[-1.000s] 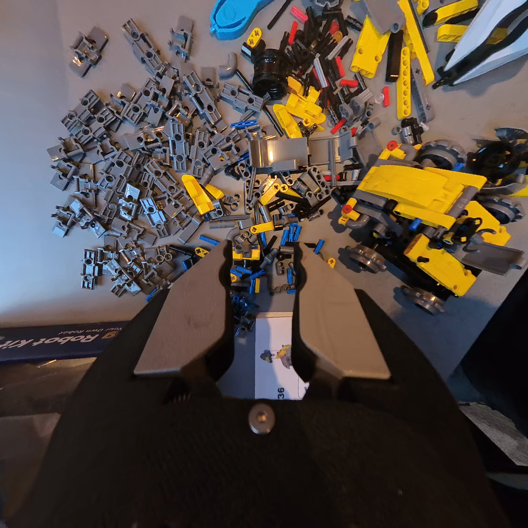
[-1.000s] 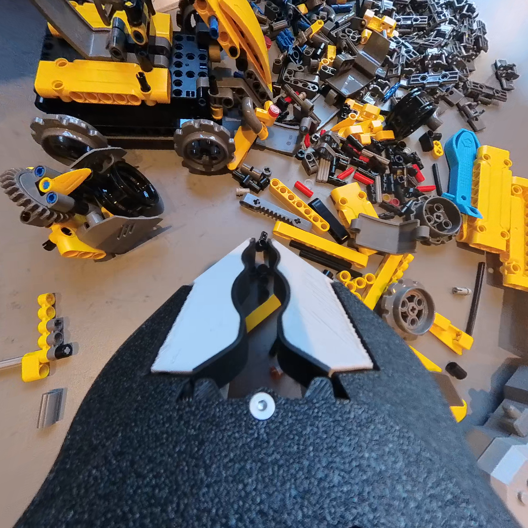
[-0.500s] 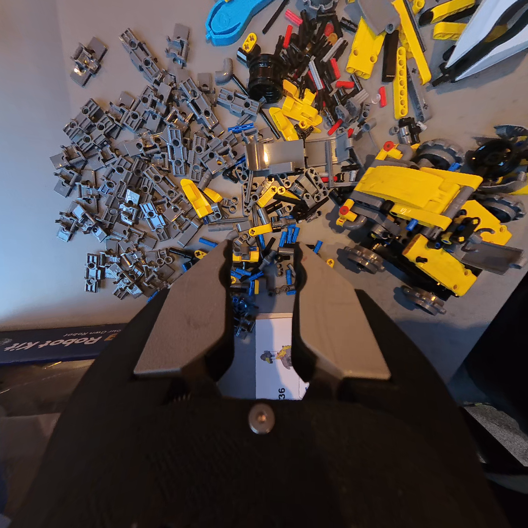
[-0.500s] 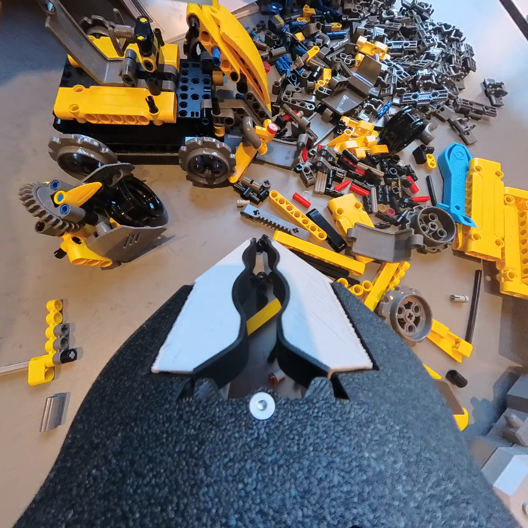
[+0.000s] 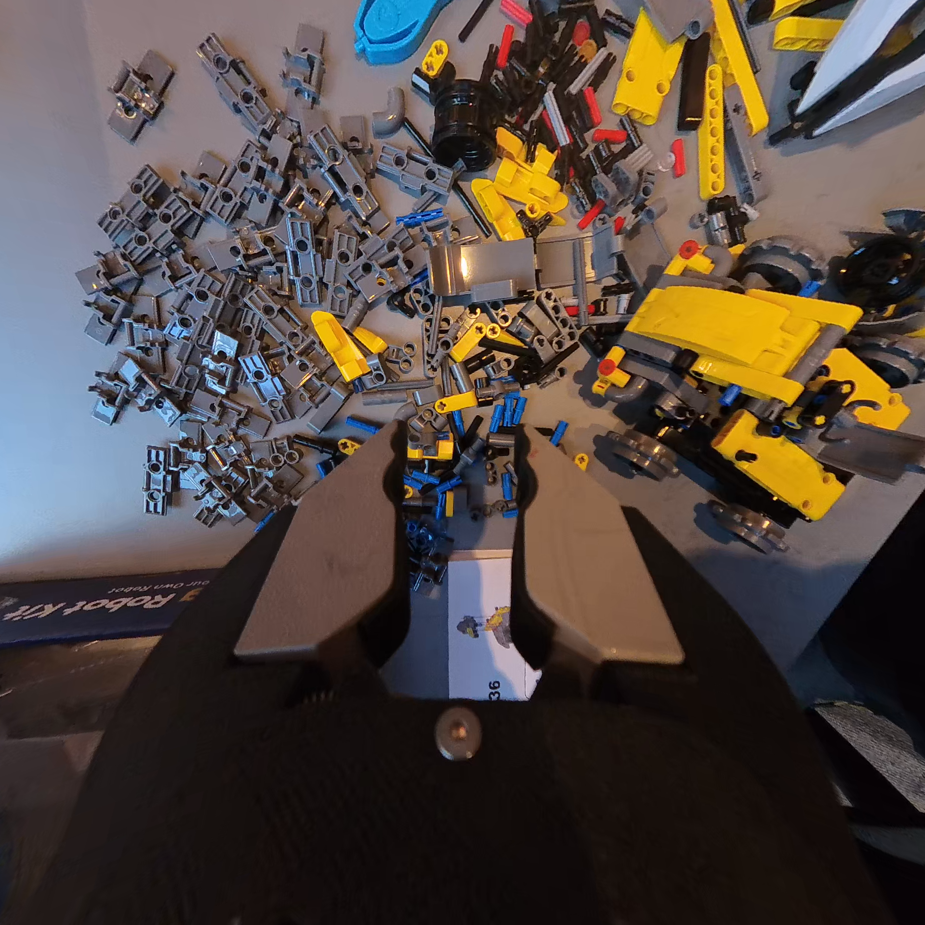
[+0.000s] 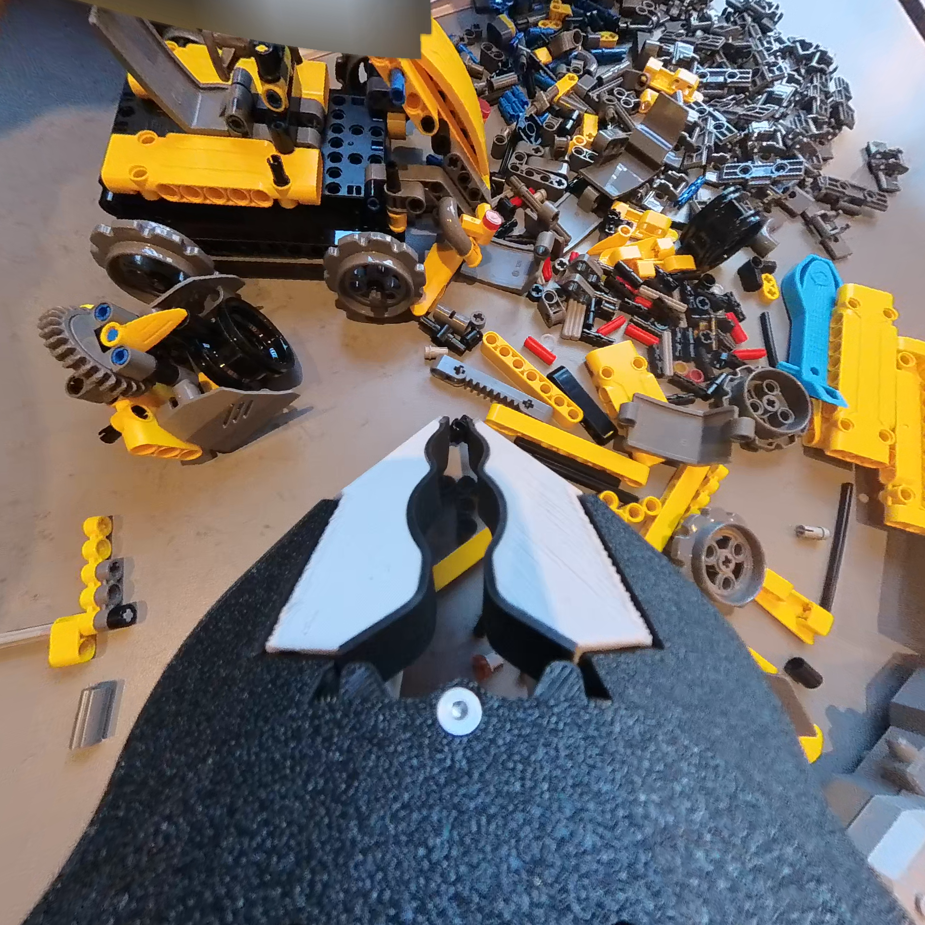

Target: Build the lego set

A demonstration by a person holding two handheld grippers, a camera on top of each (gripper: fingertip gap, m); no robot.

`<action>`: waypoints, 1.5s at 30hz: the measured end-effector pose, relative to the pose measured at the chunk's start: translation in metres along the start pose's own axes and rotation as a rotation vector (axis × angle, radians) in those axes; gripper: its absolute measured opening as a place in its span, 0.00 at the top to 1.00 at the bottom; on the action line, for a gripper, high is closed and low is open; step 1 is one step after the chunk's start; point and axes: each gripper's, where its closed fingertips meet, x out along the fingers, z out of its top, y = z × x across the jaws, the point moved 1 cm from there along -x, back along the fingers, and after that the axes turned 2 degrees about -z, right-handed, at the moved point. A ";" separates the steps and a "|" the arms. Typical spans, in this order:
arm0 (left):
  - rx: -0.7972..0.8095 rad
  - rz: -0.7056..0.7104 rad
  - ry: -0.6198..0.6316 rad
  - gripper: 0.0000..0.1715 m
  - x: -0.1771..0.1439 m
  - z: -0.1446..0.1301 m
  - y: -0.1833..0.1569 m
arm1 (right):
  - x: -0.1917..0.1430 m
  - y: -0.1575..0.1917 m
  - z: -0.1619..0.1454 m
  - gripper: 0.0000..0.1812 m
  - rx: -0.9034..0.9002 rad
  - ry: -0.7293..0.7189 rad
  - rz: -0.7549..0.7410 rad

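My right gripper (image 6: 458, 425) is shut on a small black pin (image 6: 458, 434) pinched at its tips, above bare table in front of a half-built yellow and black vehicle (image 6: 225, 165). A yellow beam (image 6: 565, 440) lies just right of the tips. My left gripper (image 5: 460, 440) is open and empty, above a scatter of small blue and black pins (image 5: 430, 490). The vehicle (image 5: 751, 360) lies to its right. The white right gripper (image 5: 851, 75) shows at the top right of the left wrist view.
A pile of grey track links (image 5: 225, 310) (image 6: 781, 100), a blue tool (image 5: 395, 25) (image 6: 811, 310), an instruction booklet (image 5: 480, 625) and a dark blue box (image 5: 90, 605). A gear-and-bucket sub-assembly (image 6: 150, 375), a yellow L-beam (image 6: 95, 590) and a grey wheel hub (image 6: 721, 560). The tips of one gripper are about 25 centimeters away from the tips of the other. My right gripper's tips are some 10 centimeters from the grey wheel hub (image 6: 721, 560).
In the right wrist view the scene has slid down, showing more of the vehicle; the right gripper stays shut on the pin. The left gripper has barely shifted and stays open.
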 end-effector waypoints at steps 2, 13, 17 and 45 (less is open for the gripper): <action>0.004 0.001 0.000 0.76 0.000 0.000 -0.001 | 0.000 0.000 0.000 0.97 -0.007 -0.003 -0.001; 0.005 0.006 0.000 0.76 -0.001 0.000 0.000 | 0.002 -0.001 -0.001 0.97 -0.017 0.012 -0.018; -0.003 0.003 -0.015 0.76 -0.003 0.000 0.001 | -0.006 -0.006 0.006 0.97 0.022 -0.064 -0.016; -0.047 0.014 -0.063 0.75 -0.002 0.008 0.009 | -0.047 -0.061 0.018 0.96 0.304 -0.302 -0.166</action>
